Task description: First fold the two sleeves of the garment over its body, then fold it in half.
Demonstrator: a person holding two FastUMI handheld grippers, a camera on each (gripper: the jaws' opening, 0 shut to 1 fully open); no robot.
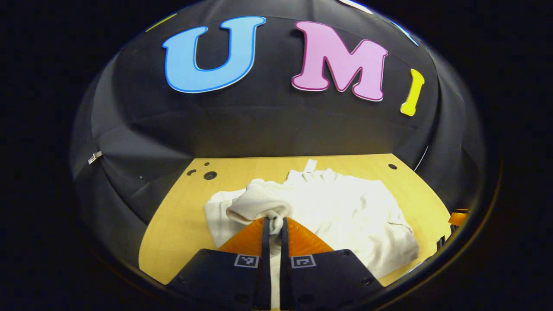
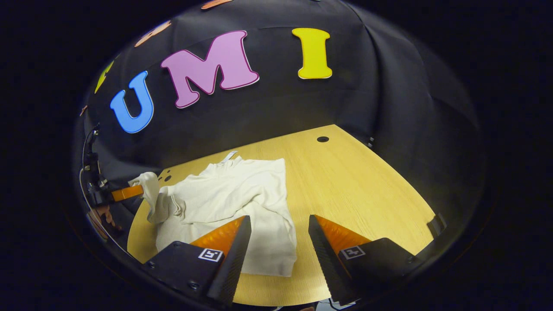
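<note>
Now, garment: white knitted top (image 2: pixel 233 198) lies rumpled on the light wooden table (image 2: pixel 354 185), toward its left.
Sleeve: cuff (image 1: pixel 259 205) lifted, pinched in left gripper (image 1: pixel 273 226).
Right gripper (image 2: pixel 276 229): spread, empty, near hem.
Advice: carry sleeve rightward, lay flat across body.

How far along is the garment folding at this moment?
Right sleeve already looks folded across the white knit garment on the wooden table. In hand: left tool is shut on the left sleeve, lifted. Right tool is open, idle. Left: laying that sleeve down, then halving.

One garment (image 2: pixel 233 194) (two grippers) on one table (image 2: pixel 345 181).
</note>
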